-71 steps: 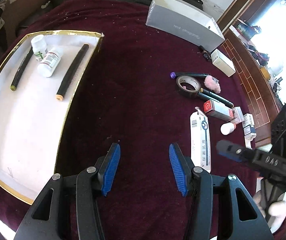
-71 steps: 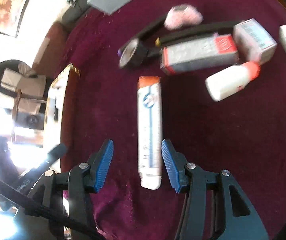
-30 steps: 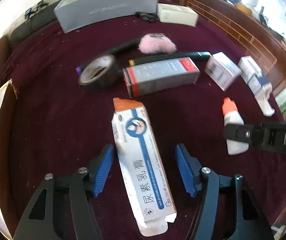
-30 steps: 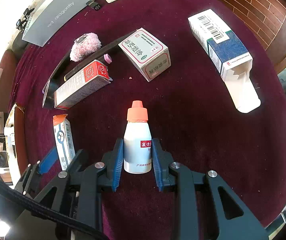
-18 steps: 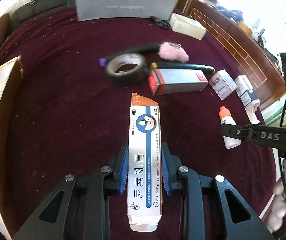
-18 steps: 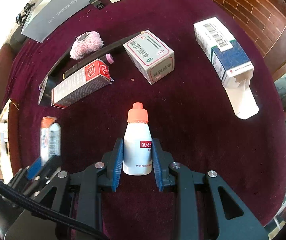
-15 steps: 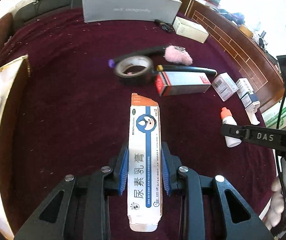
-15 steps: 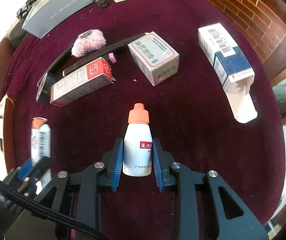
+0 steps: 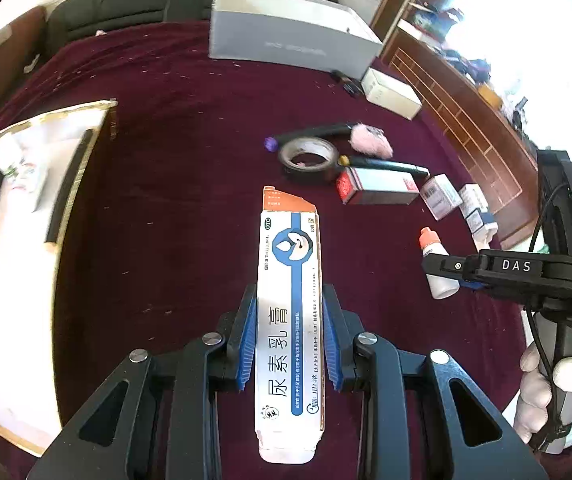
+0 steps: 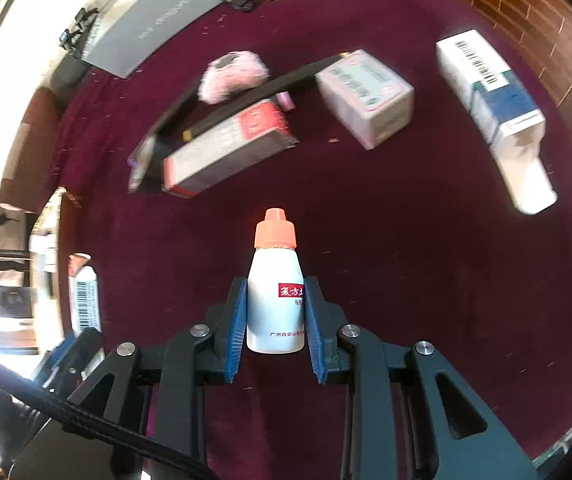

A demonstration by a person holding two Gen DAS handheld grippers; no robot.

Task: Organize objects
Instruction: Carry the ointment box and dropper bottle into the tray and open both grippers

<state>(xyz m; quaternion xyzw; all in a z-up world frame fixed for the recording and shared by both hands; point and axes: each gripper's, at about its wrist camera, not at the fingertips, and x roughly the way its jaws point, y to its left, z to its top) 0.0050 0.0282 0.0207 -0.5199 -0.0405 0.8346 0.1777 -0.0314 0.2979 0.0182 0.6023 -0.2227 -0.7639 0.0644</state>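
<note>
My left gripper (image 9: 289,336) has just closed on the ointment box (image 9: 289,320), lifted since a second ago
My right gripper (image 10: 274,320) clamps the dropper bottle (image 10: 274,292); maroon cloth (image 9: 190,200) below; sunlit window (image 9: 525,40) beyond

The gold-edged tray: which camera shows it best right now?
The left wrist view: the tray fills its left side, with dark sticks and white bottles inside. The right wrist view catches only a thin sliver of it at the left edge.

Maroon cloth (image 9: 190,184) (speckled), brick wall (image 10: 525,4), bright window (image 9: 545,52).
</note>
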